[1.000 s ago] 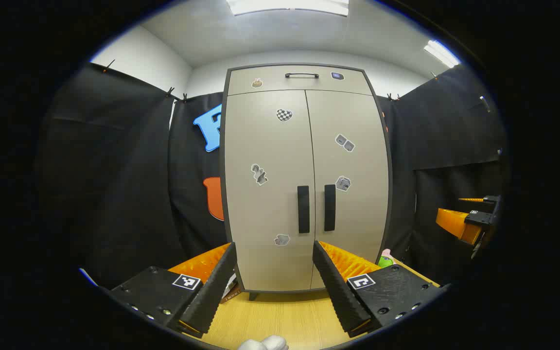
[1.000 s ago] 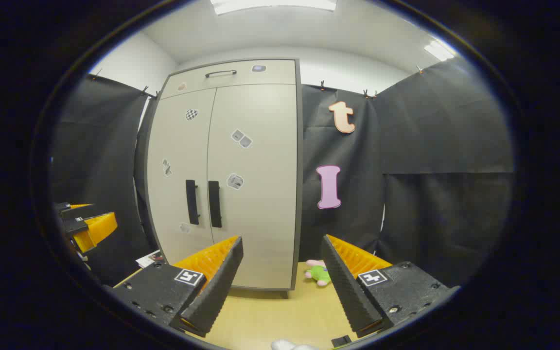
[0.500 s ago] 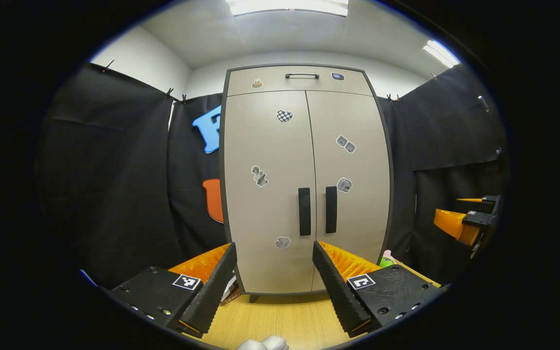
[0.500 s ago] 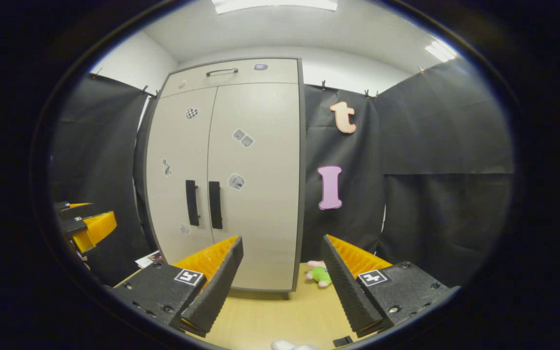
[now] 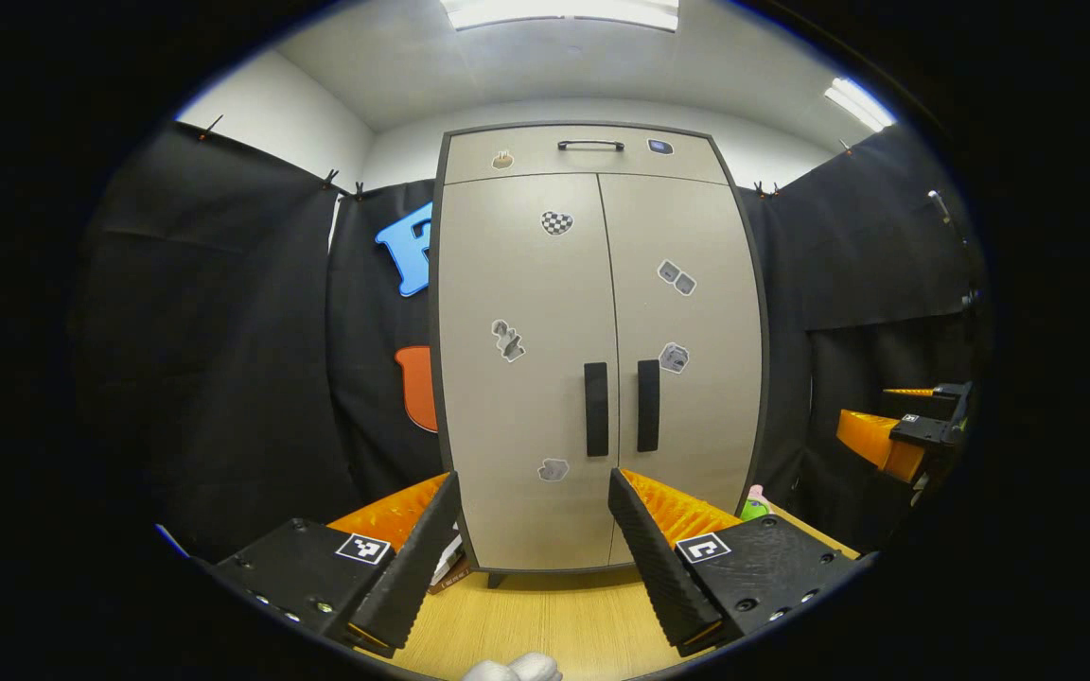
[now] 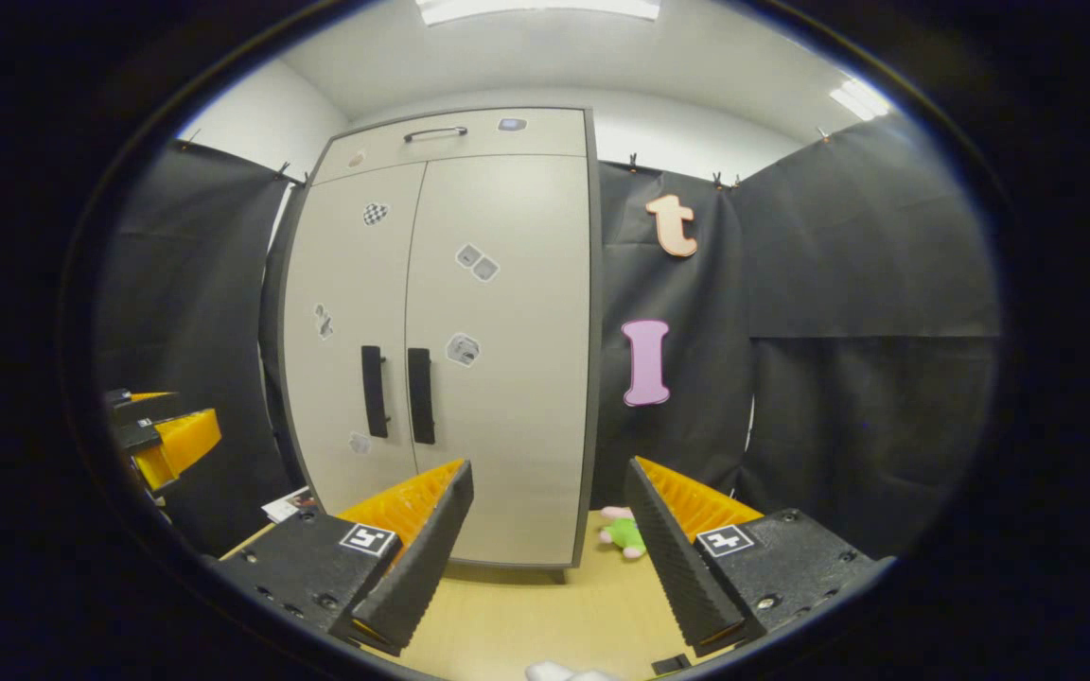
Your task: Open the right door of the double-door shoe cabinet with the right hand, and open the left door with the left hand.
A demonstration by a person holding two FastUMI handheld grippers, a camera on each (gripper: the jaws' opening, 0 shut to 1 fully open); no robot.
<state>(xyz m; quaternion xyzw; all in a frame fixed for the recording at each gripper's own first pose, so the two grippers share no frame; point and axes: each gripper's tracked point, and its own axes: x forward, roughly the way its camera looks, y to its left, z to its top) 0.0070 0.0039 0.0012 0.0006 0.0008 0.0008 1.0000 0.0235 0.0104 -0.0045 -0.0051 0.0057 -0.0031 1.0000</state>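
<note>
- The shoe cabinet (image 5: 592, 350) stood upright on the wooden floor (image 5: 554, 624) against the black cloth wall (image 5: 223, 359), facing both cameras, with both doors shut and flush.
- The right door (image 6: 498, 350) carried the right handle (image 6: 420, 395); the left door (image 5: 517, 369) carried the left handle (image 5: 596, 409). The two handles sat side by side just either side of the centre seam.
- Each handle was a dark bar with its long axis vertical, placed in the lower half of its door; the cabinet's own long axis was vertical too.
- The right gripper (image 6: 550, 530) had its fingers spread wide apart and held nothing, well short of the cabinet and aimed to the right of the handles.
- The left gripper (image 5: 531, 539) likewise had its fingers wide apart and empty, pointed roughly at the foot of the doors.
- Step in hand, as I judged it: the approach to the right handle.
- To do it well, the right gripper would need to swing left and rise to handle height, put one finger on each side of the bar, close, then pull outward in an arc, since the hinge probably sits on the outer edge.
- A small green and pink toy (image 6: 623, 532) lay on the floor beside the cabinet's right side, probably clear of the door's swing.
</note>
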